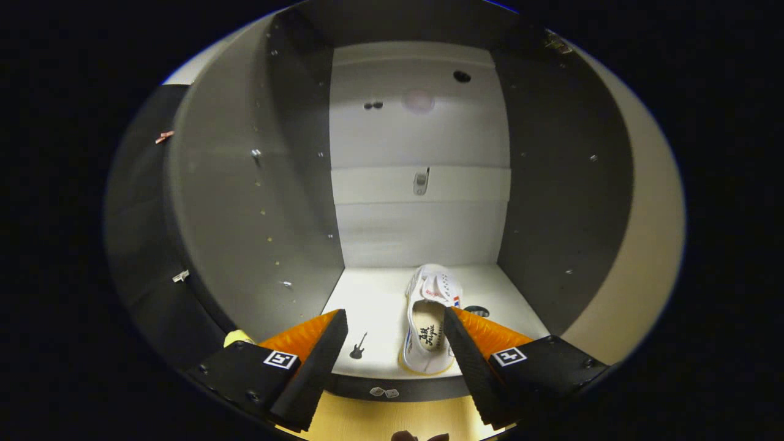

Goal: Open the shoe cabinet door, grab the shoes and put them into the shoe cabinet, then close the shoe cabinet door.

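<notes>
I look straight into the open shoe cabinet, with grey side walls and a white back wall. A white shoe lies on the cabinet's white floor, toe pointing to the back wall, heel near the front edge. My gripper is open, its orange-and-black fingers spread wide just outside the cabinet's front edge. The shoe sits slightly beyond the fingers, close to the inner side of the right finger, and I cannot tell whether it touches it. Nothing is pressed between the fingers.
The cabinet door stands swung open on the left. A small black guitar sticker marks the cabinet floor left of the shoe. A yellow object peeks out behind the left finger. Wooden floor lies below the cabinet's front edge.
</notes>
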